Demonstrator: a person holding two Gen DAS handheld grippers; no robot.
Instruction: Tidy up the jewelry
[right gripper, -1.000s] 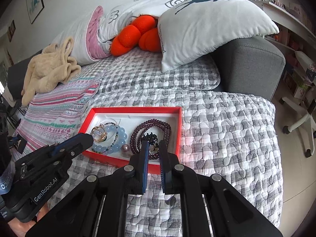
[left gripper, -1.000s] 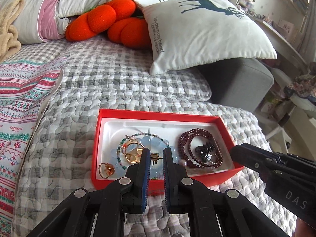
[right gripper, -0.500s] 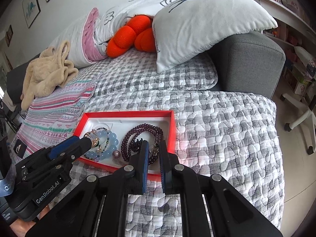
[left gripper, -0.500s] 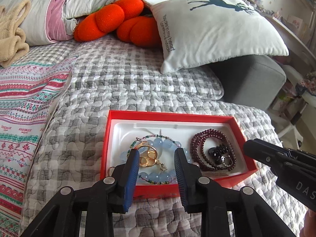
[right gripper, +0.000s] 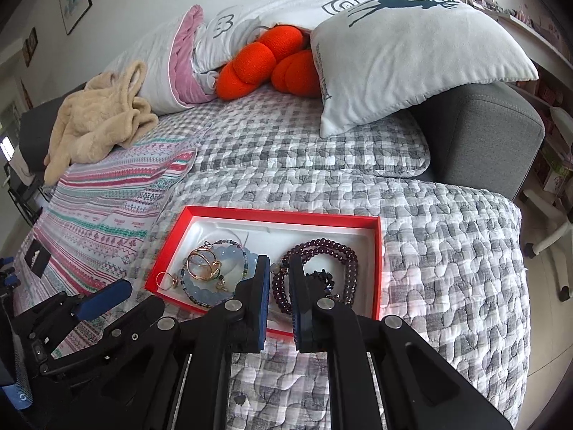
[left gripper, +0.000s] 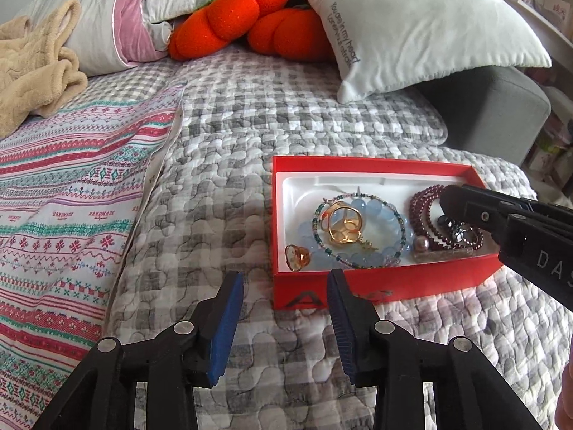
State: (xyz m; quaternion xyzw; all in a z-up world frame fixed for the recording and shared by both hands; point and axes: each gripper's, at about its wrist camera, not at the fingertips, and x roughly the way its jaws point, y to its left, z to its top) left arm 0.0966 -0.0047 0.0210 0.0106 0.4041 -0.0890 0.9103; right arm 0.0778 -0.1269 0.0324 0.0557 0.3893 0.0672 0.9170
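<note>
A red box [left gripper: 386, 281] with a white liner lies on the grey checked quilt. It holds a pale blue bead bracelet [left gripper: 372, 258], gold rings [left gripper: 343, 227], an amber ring [left gripper: 298, 257], a pearl [left gripper: 422, 243] and a dark red bead bracelet [left gripper: 424, 215]. My left gripper [left gripper: 284, 292] is open and empty, just short of the box's near left corner. My right gripper [right gripper: 278, 274] has its jaws close together with nothing between them, over the box's near edge [right gripper: 272, 328] by the dark red beads [right gripper: 318, 256].
A deer-print pillow [left gripper: 422, 25], orange cushions [left gripper: 250, 21] and a folded duvet lie behind. A striped blanket [left gripper: 64, 197] and a beige towel [left gripper: 32, 68] are to the left. The grey sofa arm [right gripper: 480, 132] and the quilt's drop-off are to the right.
My left gripper opened, let the gold jewelry down into the box and pulled back to the left. My right gripper moved forward over the box's near edge.
</note>
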